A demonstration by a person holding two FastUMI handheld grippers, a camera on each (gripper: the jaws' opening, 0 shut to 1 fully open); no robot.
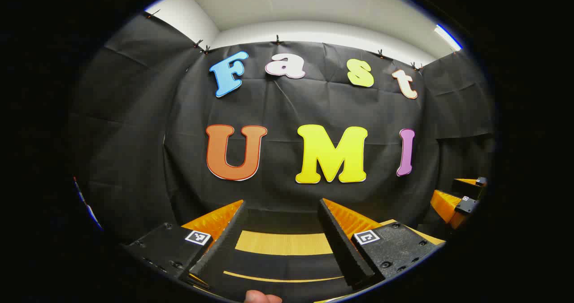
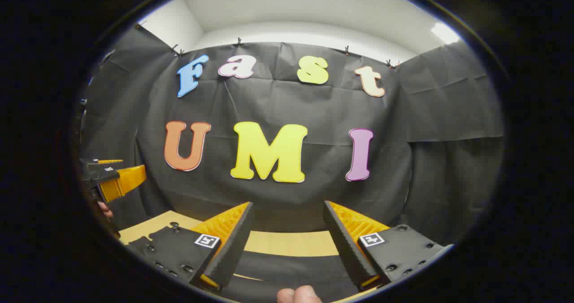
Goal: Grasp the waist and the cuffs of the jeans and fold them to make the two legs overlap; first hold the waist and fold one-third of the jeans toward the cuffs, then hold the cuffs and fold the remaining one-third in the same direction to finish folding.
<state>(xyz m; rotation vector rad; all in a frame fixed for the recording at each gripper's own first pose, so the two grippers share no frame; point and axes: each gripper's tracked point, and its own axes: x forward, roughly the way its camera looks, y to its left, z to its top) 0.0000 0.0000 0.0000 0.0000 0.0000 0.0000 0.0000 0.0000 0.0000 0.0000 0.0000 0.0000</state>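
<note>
Both tools, the left tool (image 1: pixel 282 220) and the right tool (image 2: pixel 287 222), are being held spread and empty above the light wooden bench (image 1: pixel 283 242), where dark denim jeans (image 1: pixel 287 265) are being seen lying flat by the near edge.

Black cloth wall (image 1: pixel 134 159) at back, white ceiling (image 1: pixel 314 7) w/ lights above, wood tabletop (image 2: pixel 291 242) below.

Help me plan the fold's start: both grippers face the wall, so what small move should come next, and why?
Probably tilt both grippers down toward the table. The left gripper and right gripper are open and empty, aimed at the booth wall, with dark fabric low between the fingers, possibly the jeans.
</note>
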